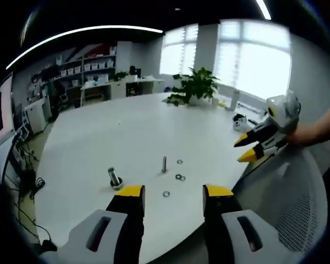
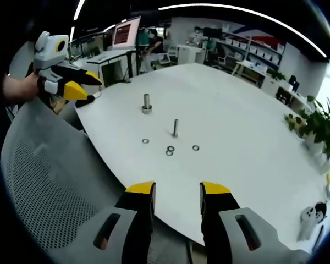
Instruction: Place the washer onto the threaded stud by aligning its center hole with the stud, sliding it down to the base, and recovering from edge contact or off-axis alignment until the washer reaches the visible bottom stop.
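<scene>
**Both tongs open above the surface, washers loose around the stud**

In the left gripper view we see the left tongs (image 1: 172, 192) with jaws apart and nothing between them, held over the near edge of the white surface (image 1: 126, 137). Just ahead of them stands the threaded stud (image 1: 164, 164), upright and bare. Four washers lie flat around it: one washer (image 1: 166, 193) nearest the tongs, a touching pair (image 1: 180, 177) beside the stud, and one (image 1: 179, 161) beyond. To the left of the tongs stands a larger bolt (image 1: 115, 179). The right tongs (image 1: 247, 149) enter from the right, held by a hand (image 1: 297, 132), over a mesh chair (image 1: 297, 203).

In the right gripper view we see the right tongs (image 2: 177, 190) likewise parted and empty, with stud (image 2: 175, 128) and washers (image 2: 170, 149) ahead.
</scene>
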A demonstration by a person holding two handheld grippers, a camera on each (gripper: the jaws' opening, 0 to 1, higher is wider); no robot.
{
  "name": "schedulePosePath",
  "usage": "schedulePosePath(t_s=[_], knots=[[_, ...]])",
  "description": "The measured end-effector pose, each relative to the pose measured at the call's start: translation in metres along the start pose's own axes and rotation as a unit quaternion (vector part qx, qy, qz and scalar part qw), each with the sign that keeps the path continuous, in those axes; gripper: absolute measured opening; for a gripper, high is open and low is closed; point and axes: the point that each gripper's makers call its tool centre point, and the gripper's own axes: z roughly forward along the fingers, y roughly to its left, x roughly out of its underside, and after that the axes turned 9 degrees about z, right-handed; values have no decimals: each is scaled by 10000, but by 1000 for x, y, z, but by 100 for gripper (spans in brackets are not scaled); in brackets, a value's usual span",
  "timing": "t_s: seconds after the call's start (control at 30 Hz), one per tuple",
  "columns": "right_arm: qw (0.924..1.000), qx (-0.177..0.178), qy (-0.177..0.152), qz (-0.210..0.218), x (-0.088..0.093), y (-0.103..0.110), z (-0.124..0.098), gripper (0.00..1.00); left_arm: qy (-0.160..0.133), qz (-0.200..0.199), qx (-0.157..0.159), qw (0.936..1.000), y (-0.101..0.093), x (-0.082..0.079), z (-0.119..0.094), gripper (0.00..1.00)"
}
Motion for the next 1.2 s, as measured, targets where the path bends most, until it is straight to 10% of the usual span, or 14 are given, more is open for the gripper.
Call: schedulePosePath(t_s=[0.17,1.2], knots=[[9981,-64,-482,-381,-28,5,-5,34,-11,102,60,9999,-1,-1,0,40],[9912,-678,1064,-397,-17,42,97,34,155,211,330,9991,-12,7,3,37]])
